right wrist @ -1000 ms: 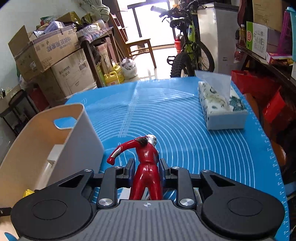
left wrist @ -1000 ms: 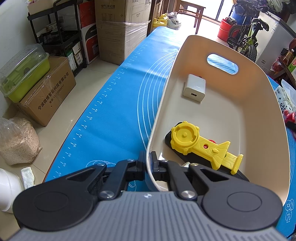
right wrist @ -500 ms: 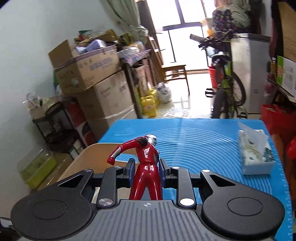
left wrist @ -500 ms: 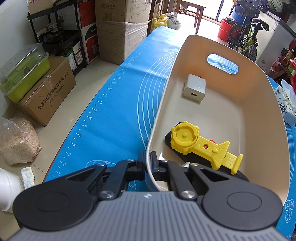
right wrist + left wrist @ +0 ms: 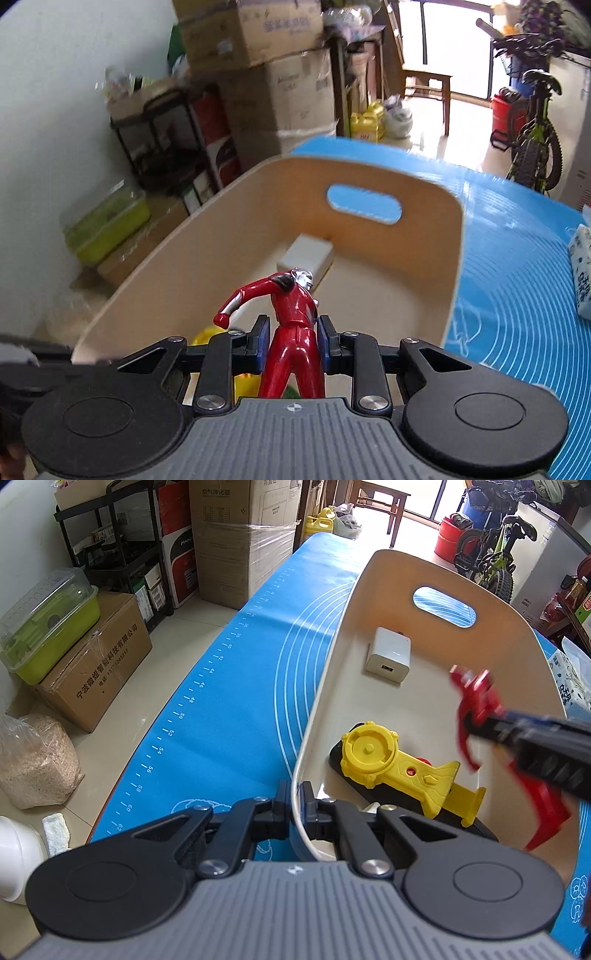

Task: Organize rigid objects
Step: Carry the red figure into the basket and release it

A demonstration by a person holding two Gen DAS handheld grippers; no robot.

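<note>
A cream bin (image 5: pixel 524 642) stands on the blue mat (image 5: pixel 229 709). My left gripper (image 5: pixel 295 797) is shut on the bin's near rim. Inside lie a white charger (image 5: pixel 388 659) and a yellow toy (image 5: pixel 391 764) on a black flat object (image 5: pixel 373 794). My right gripper (image 5: pixel 291 341) is shut on a red figure (image 5: pixel 295 332) at its waist and holds it over the bin (image 5: pixel 454 266), above the near end. The figure (image 5: pixel 476 709) also shows blurred in the left wrist view, above the bin's right side. The charger (image 5: pixel 306 254) lies at the far end.
A tissue pack (image 5: pixel 583 273) lies on the mat to the right of the bin. Cardboard boxes (image 5: pixel 92 661), a green container (image 5: pixel 48 620) and a shelf rack (image 5: pixel 122 554) stand on the floor to the left. A bicycle (image 5: pixel 491 557) stands beyond the table.
My right gripper has swung left with the red figure, from over the mat to above the bin. The figure now appears in the left wrist view. My left gripper has not moved.
</note>
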